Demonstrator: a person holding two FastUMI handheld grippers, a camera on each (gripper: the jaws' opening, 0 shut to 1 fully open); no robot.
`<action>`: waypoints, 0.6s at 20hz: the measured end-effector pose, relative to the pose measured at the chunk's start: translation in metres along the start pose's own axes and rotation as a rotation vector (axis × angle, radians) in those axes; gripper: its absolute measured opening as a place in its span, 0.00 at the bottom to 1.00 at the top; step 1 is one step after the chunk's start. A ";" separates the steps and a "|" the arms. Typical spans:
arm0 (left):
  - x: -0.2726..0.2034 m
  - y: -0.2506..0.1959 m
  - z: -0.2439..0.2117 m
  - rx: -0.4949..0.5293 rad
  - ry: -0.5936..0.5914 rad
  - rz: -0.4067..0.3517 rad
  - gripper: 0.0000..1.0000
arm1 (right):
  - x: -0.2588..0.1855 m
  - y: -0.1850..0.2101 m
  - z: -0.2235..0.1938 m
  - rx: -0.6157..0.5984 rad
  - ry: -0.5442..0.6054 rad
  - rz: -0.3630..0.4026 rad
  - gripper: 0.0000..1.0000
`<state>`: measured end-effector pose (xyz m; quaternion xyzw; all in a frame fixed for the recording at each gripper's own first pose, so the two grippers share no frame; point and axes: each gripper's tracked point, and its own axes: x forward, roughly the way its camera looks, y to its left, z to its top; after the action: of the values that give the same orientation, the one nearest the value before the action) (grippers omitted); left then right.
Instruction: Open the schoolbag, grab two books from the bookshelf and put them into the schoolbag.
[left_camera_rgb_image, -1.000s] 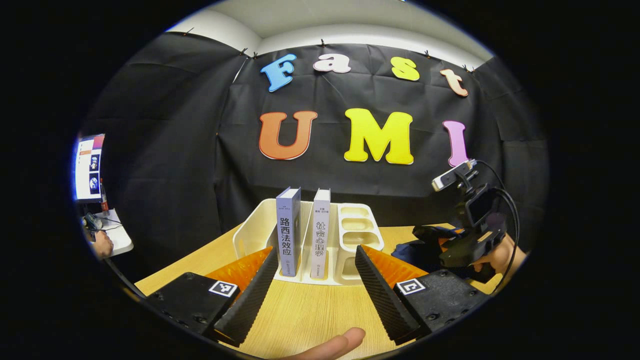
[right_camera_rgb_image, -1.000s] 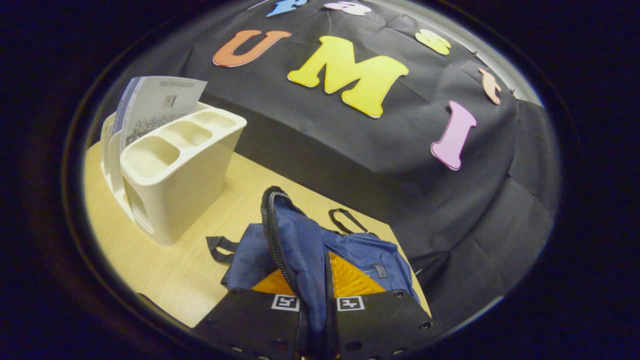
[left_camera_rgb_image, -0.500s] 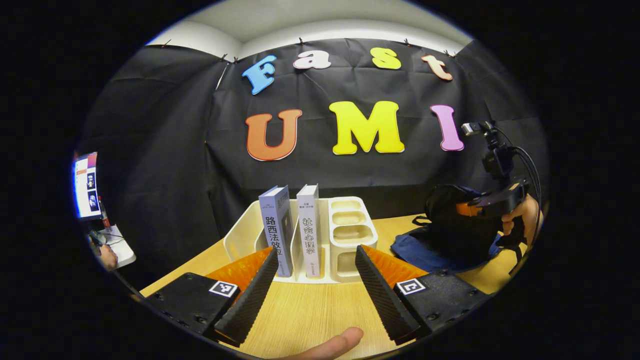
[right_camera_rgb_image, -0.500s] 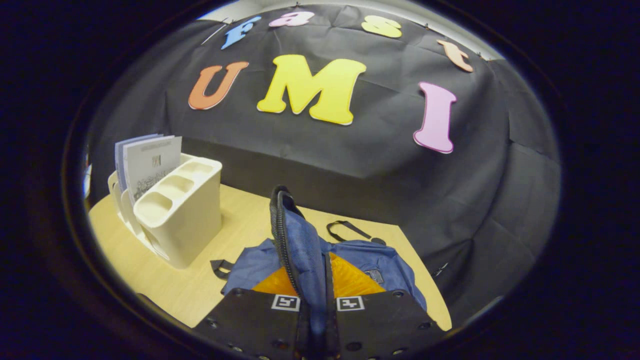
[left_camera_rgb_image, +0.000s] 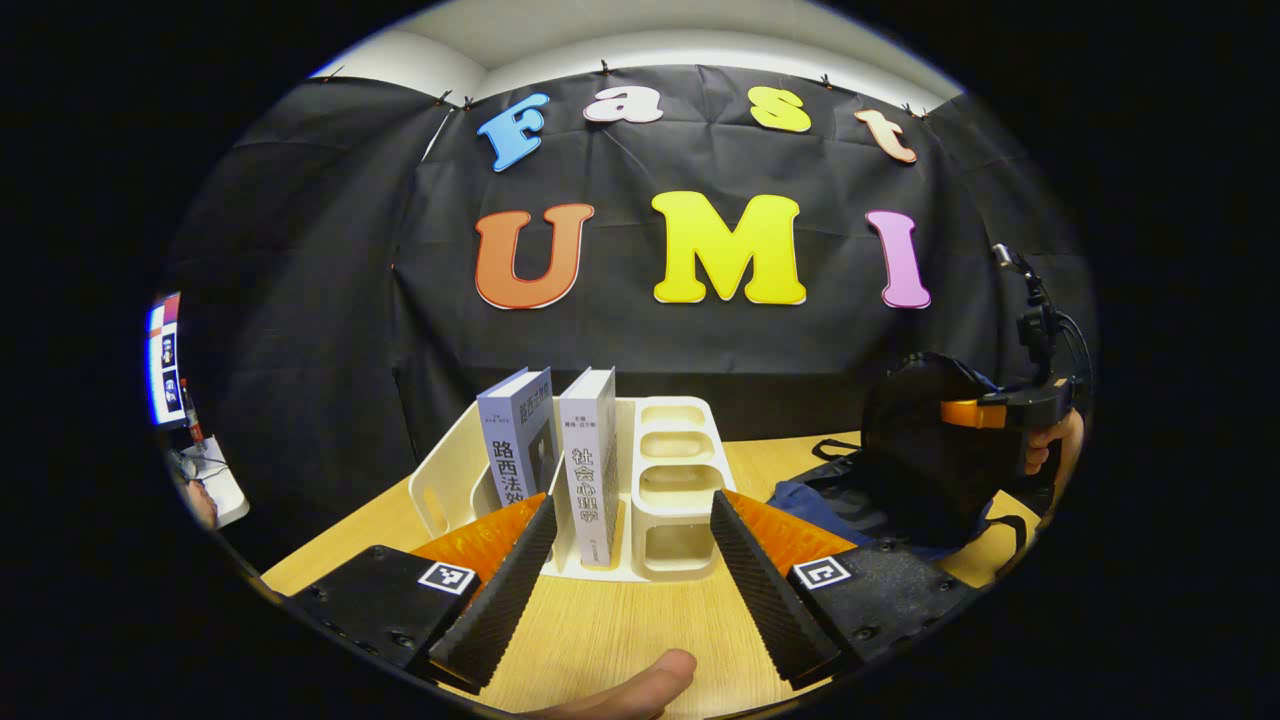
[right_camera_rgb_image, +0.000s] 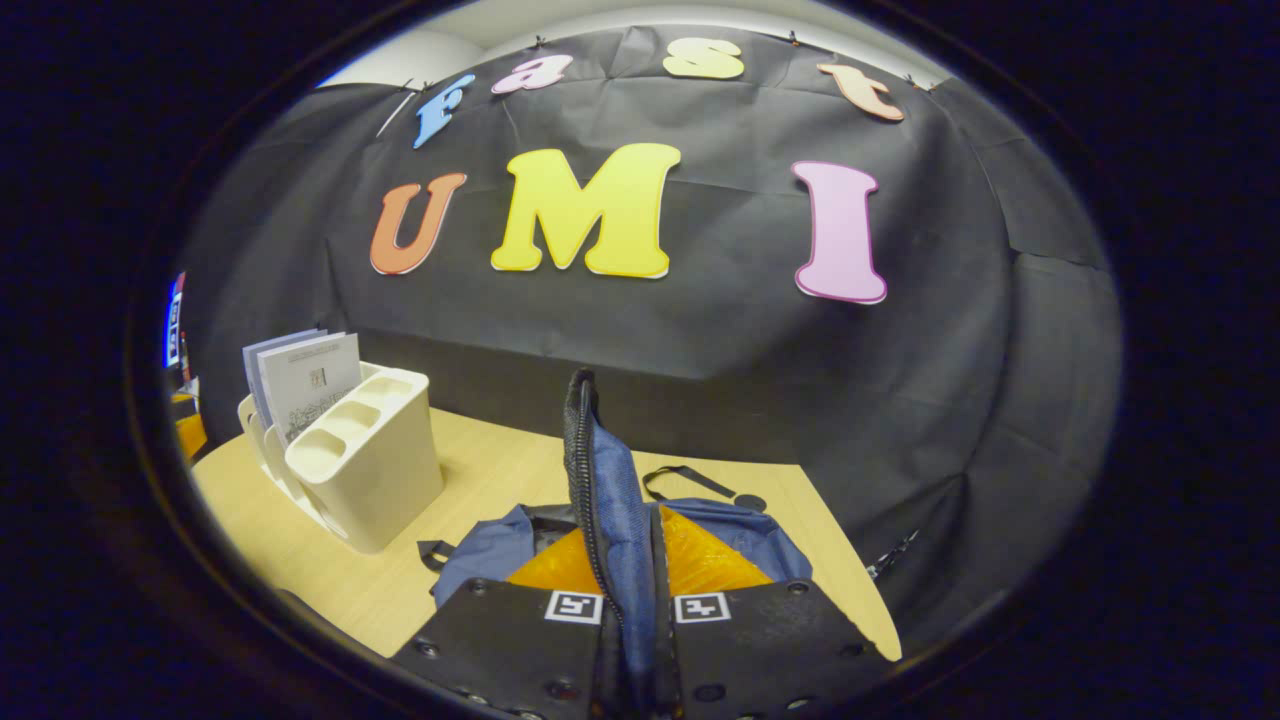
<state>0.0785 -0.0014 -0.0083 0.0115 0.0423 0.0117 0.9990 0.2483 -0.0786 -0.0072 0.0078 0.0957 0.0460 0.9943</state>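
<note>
Our left gripper (left_camera_rgb_image: 628, 560) has its jaws wide over the tabletop (left_camera_rgb_image: 620, 630), near two books (left_camera_rgb_image: 590, 465) in the bookshelf (left_camera_rgb_image: 680, 480). Our right gripper (right_camera_rgb_image: 630, 590) pinches the schoolbag (right_camera_rgb_image: 610, 500) flap, lifted up. If the thin cloth slips out, we think the bag flops shut.

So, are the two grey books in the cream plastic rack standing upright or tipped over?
Upright. Both grey books stand on end, spines forward, side by side in the cream plastic rack, leaning only slightly.
</note>
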 end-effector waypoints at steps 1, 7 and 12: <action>0.007 0.000 0.011 -0.016 -0.004 -0.004 0.99 | -0.001 -0.007 0.000 0.002 -0.007 -0.004 0.12; 0.053 -0.002 0.062 -0.023 0.035 -0.041 0.99 | -0.014 -0.038 0.006 0.028 -0.037 -0.006 0.11; 0.106 0.008 0.088 -0.017 0.133 -0.044 0.99 | -0.014 -0.046 0.012 0.005 -0.036 0.009 0.11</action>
<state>0.1910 0.0073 0.0712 0.0014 0.1087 -0.0090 0.9940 0.2411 -0.1257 0.0059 0.0117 0.0779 0.0501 0.9956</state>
